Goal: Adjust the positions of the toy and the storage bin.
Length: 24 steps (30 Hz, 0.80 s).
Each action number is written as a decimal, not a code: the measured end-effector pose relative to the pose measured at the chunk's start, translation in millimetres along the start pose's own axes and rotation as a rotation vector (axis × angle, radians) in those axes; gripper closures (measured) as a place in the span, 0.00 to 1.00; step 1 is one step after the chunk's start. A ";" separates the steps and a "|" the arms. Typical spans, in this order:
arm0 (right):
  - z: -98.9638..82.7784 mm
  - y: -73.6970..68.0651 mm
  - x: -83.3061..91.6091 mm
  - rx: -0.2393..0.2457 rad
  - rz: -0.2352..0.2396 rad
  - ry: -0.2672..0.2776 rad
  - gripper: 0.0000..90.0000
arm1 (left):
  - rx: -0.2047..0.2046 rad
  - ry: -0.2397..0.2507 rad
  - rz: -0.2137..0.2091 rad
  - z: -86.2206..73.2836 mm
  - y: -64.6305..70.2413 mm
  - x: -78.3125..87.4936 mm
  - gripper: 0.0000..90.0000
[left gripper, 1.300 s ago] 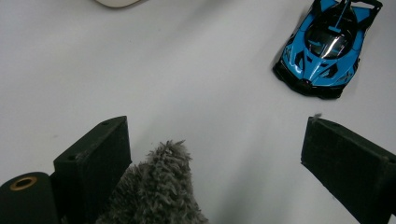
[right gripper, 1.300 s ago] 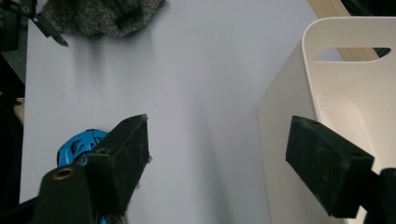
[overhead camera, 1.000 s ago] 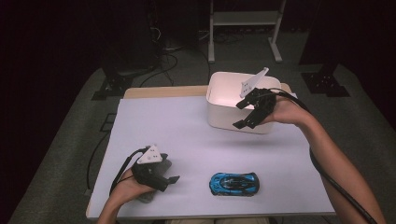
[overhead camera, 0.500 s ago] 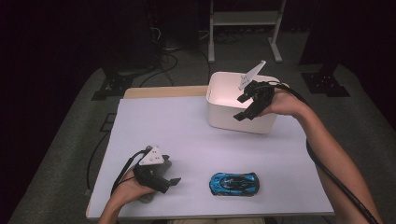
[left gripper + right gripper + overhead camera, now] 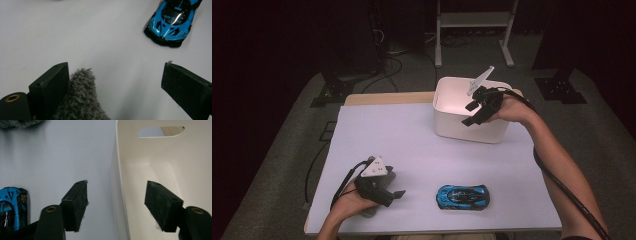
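- Right gripper [image 5: 475, 111] is straddling the near wall of the white bin [image 5: 447, 125] at the back of the worktop [image 5: 412, 140]. One jaw's inside, one outside; they've just been closing in but aren't pinching it.
- Left gripper [image 5: 398, 194] sits low with jaws spread, grey fuzzy thing [image 5: 80, 100] against one jaw.
- Blue toy car [image 5: 462, 196] sits just beside the left gripper, untouched.

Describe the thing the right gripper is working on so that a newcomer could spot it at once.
Start from the white table and look to its far right corner. There stands a white bin, open-topped, with a slot handle in its wall. The right gripper straddles its near wall, one jaw inside and one outside; the blue toy car is small and lies near the front edge.
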State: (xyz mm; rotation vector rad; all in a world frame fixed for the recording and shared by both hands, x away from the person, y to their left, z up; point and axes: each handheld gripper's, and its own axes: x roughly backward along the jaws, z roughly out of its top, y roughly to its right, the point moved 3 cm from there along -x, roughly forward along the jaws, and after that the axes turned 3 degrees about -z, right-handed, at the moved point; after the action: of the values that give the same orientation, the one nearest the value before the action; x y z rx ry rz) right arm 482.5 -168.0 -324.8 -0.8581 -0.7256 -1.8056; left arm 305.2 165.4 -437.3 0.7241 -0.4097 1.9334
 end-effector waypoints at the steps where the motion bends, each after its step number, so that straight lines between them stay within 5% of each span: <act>1: -0.5 1.2 -0.5 -0.004 0.010 0.002 0.41 | 0.004 0.002 0.002 0.0 -0.7 0.5 0.08; 12: -2.3 4.2 -19.2 0.020 0.014 -0.044 0.58 | 0.002 -0.011 -0.004 -1.0 0.4 -1.9 0.08; 19: -6.5 4.7 -24.9 0.046 0.017 -0.057 0.85 | 0.008 0.004 -0.022 -1.3 0.6 -0.3 0.08; 24: -5.5 3.7 -25.3 0.086 0.023 -0.073 0.91 | 0.010 0.012 -0.025 -1.3 -0.1 1.4 0.08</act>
State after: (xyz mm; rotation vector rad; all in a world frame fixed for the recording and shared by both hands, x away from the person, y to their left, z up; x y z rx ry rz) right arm 491.8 -160.7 -348.2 -0.8753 -0.8313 -1.7179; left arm 304.5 167.1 -437.4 0.7209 -0.3817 1.9169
